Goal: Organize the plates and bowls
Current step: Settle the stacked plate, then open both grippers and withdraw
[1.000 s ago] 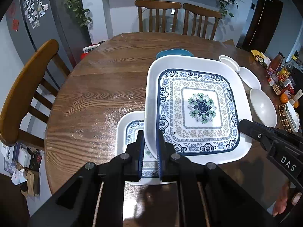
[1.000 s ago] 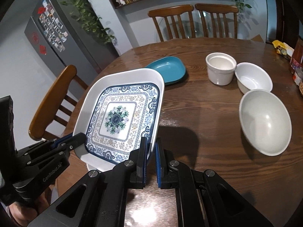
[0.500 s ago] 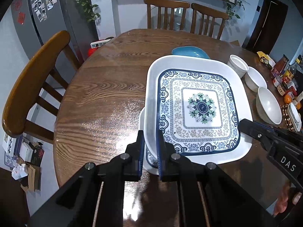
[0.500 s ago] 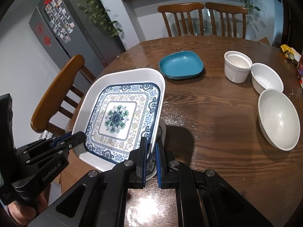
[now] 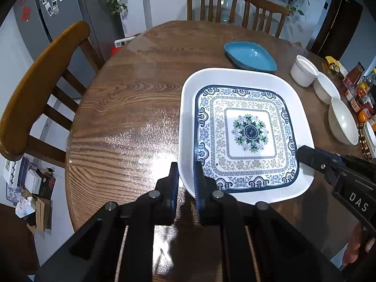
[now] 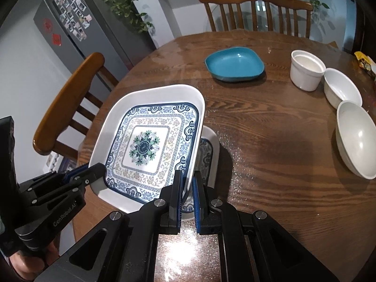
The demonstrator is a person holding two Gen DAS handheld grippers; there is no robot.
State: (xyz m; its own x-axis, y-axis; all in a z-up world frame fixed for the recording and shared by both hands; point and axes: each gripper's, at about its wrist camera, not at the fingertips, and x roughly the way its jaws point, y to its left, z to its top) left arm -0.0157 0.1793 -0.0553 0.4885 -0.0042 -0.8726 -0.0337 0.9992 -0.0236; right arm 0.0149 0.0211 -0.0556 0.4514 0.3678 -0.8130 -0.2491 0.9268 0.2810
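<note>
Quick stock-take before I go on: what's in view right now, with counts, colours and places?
patterned square plate: 1, white with blue border, held over table's near-left edge
second patterned plate: 1, same pattern, on table under the held one
teal dish: 1, mid-table
white bowls: 2, right side
white ramekin: 1, beside bowls
table: 1, round, brown wood
chairs: 3, wood
fridge: 1, grey, back left
left gripper: jaws shut on plate rim
right gripper: jaws shut on opposite rim
</note>
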